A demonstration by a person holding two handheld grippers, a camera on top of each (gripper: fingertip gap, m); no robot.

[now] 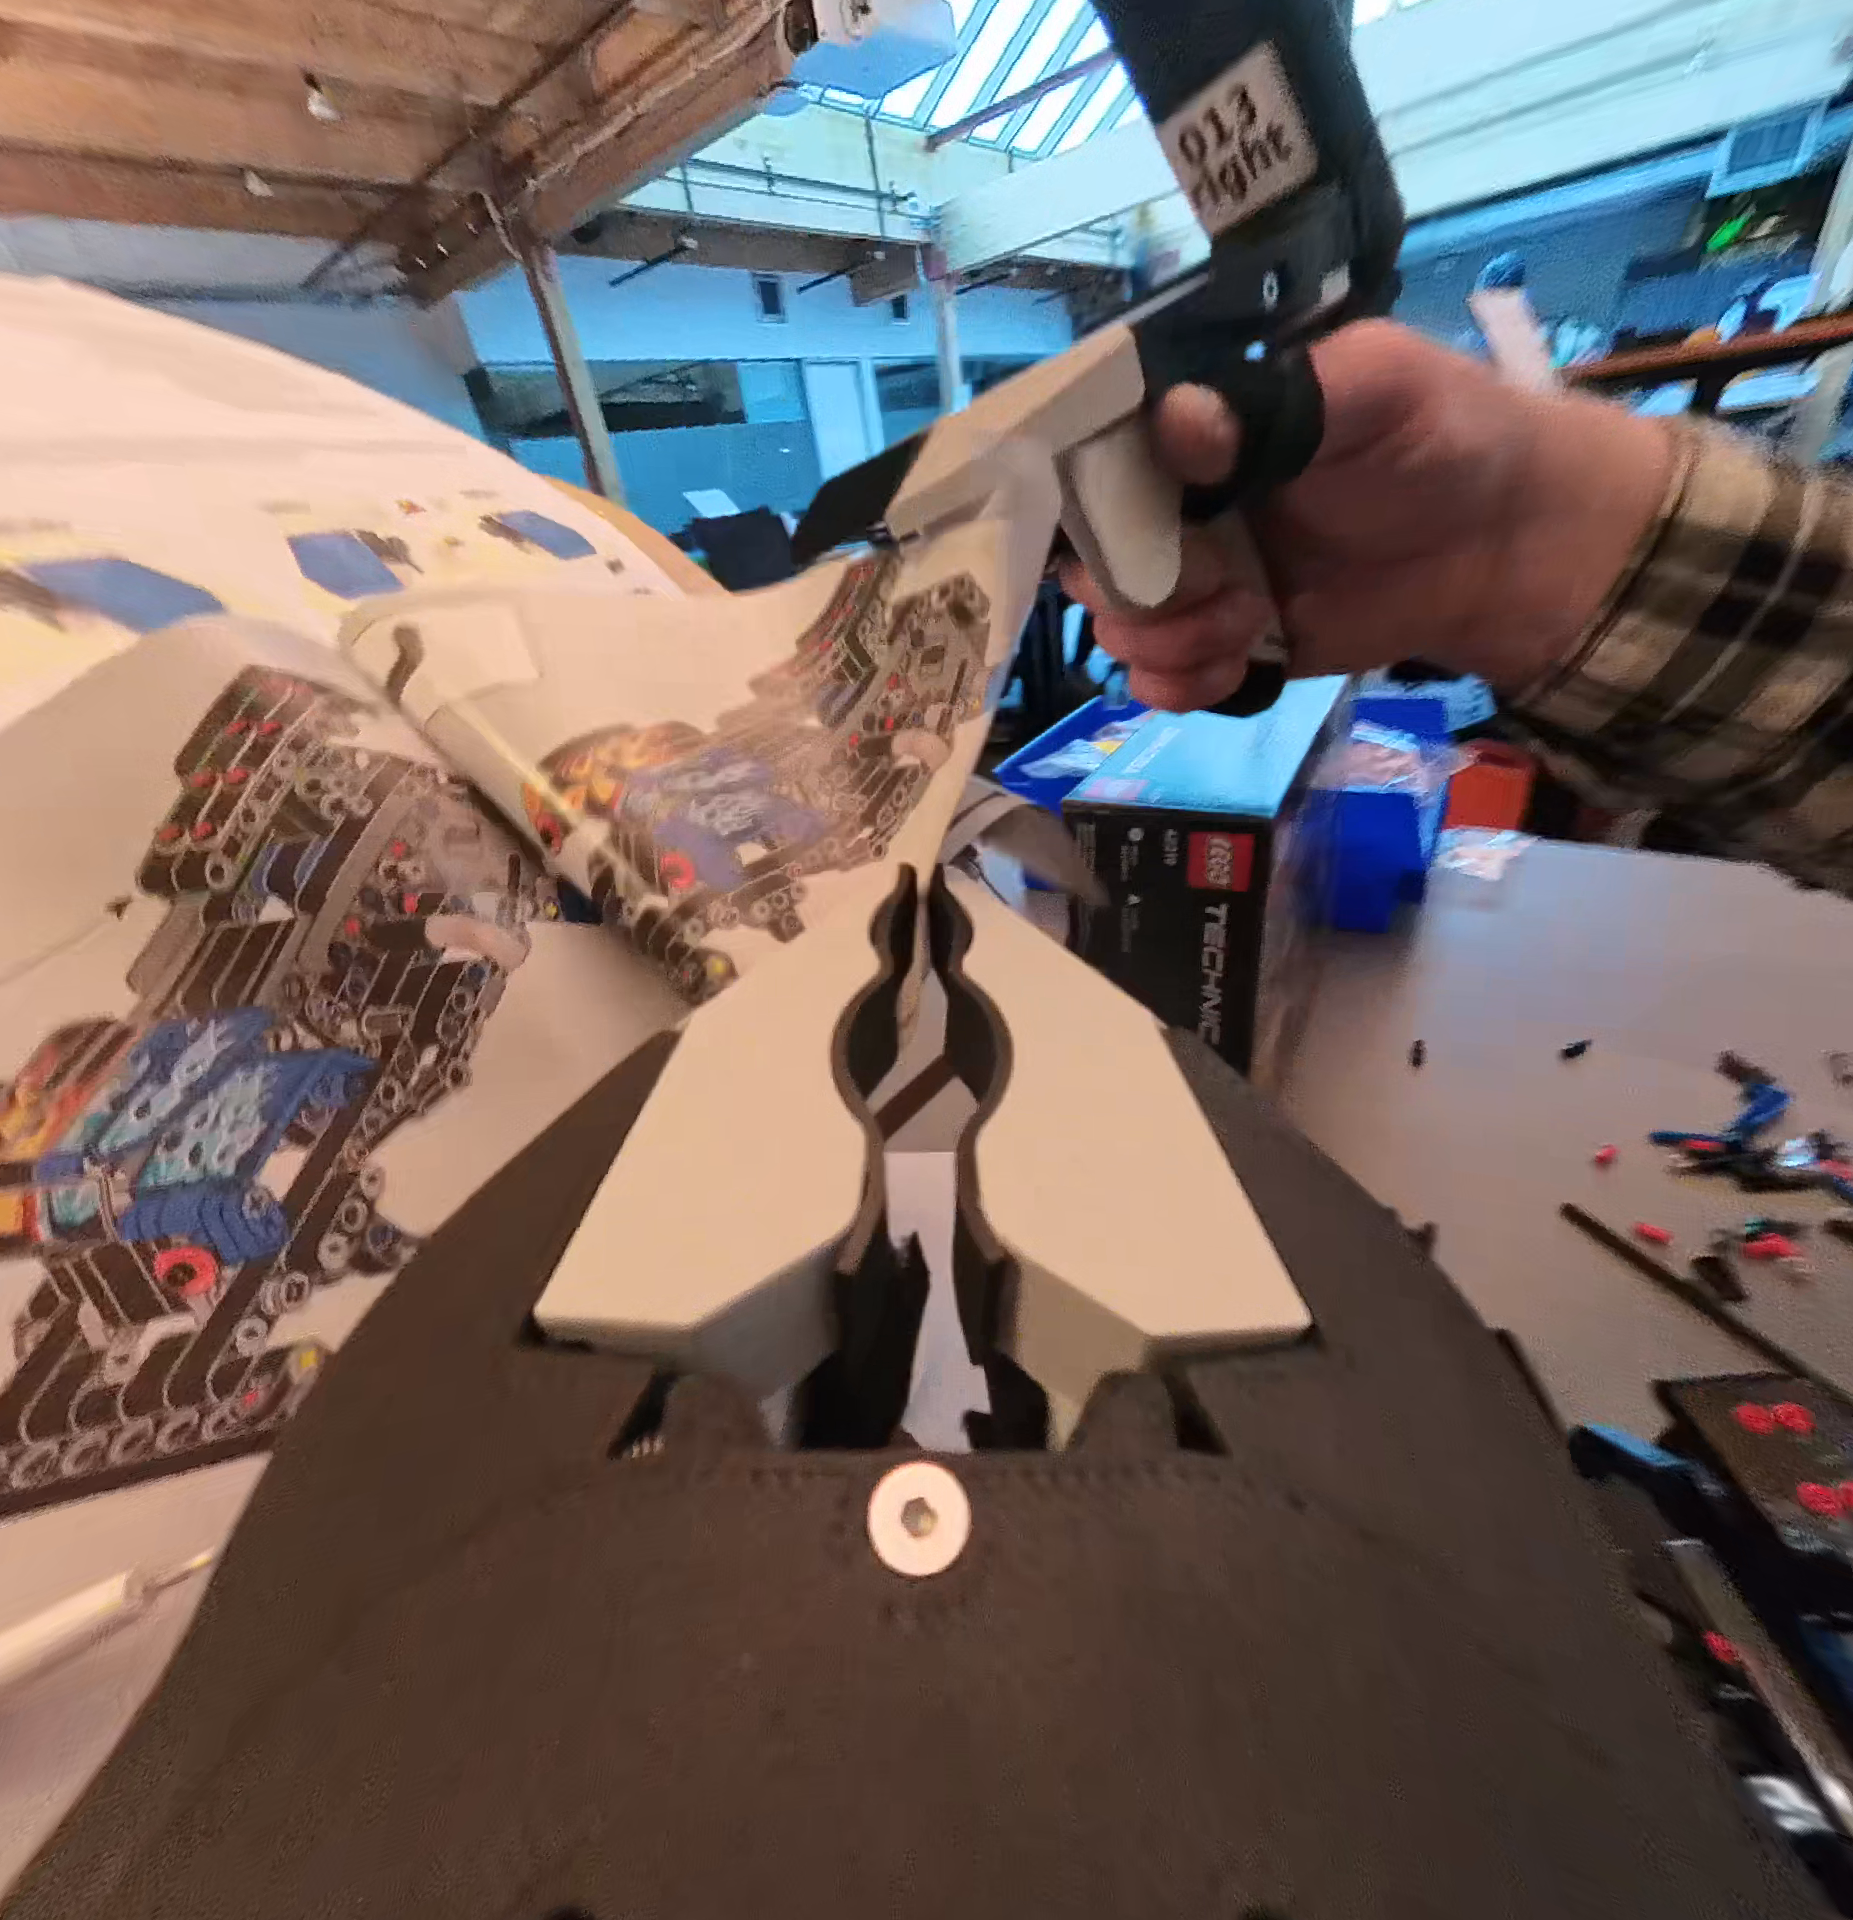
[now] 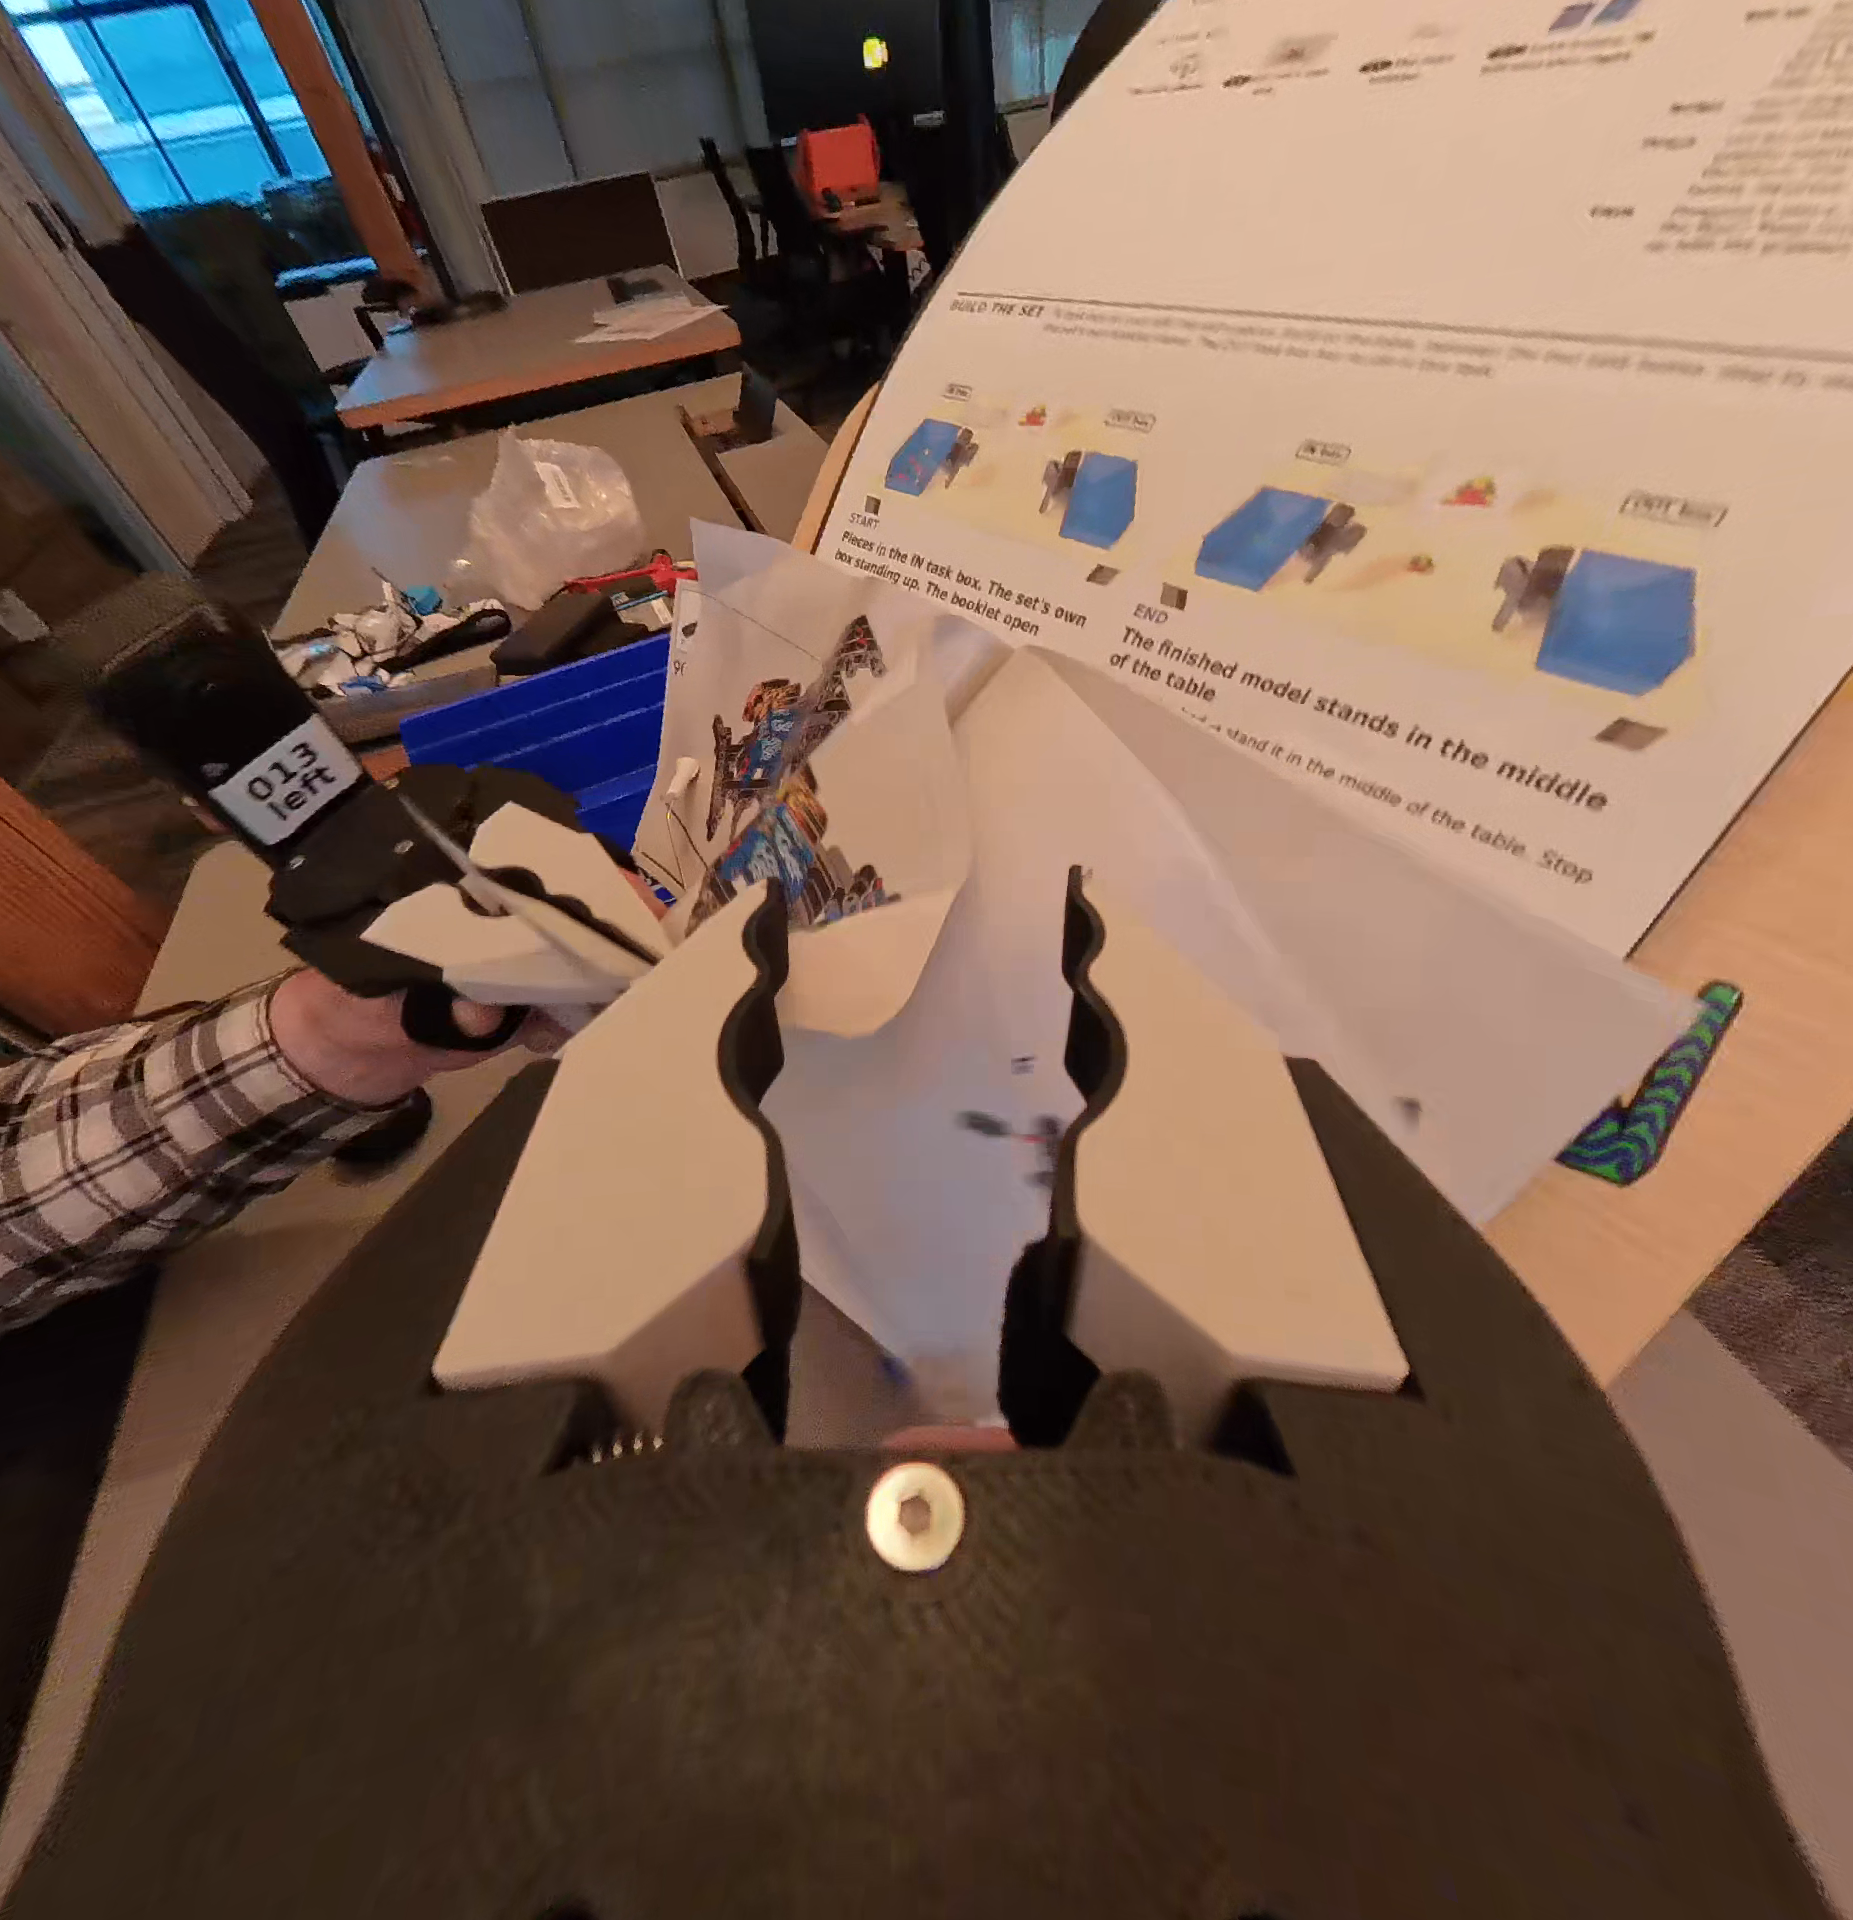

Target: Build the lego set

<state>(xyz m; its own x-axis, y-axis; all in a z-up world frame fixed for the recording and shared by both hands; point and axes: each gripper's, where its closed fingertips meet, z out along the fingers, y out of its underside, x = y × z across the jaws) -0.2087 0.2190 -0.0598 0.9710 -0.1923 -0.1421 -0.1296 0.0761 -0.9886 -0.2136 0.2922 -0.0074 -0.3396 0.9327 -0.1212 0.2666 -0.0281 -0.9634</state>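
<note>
Two claws on one instruction booklet, held in the air above the tabletop.

Left wrist view: my left claw (image 1: 927, 914) is pressed together, pinching the booklet (image 1: 683, 727) at a page edge; I'd keep the grip light so the curling paper doesn't tear. Its pages show a black, blue and orange model. Loose lego pieces (image 1: 1753, 1153) lie on the tabletop (image 1: 1524, 987).
Right wrist view: my right claw (image 2: 917, 904) is spread around a white page (image 2: 901, 1143); I'd close on one sheet only.

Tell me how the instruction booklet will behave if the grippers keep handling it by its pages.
The instruction booklet is probably floppy: its pages curl and buckle where the left gripper pinches them. It looks light, hanging from thin paper. Pages may crease or tear, since they already bend sharply near the open right gripper.
</note>
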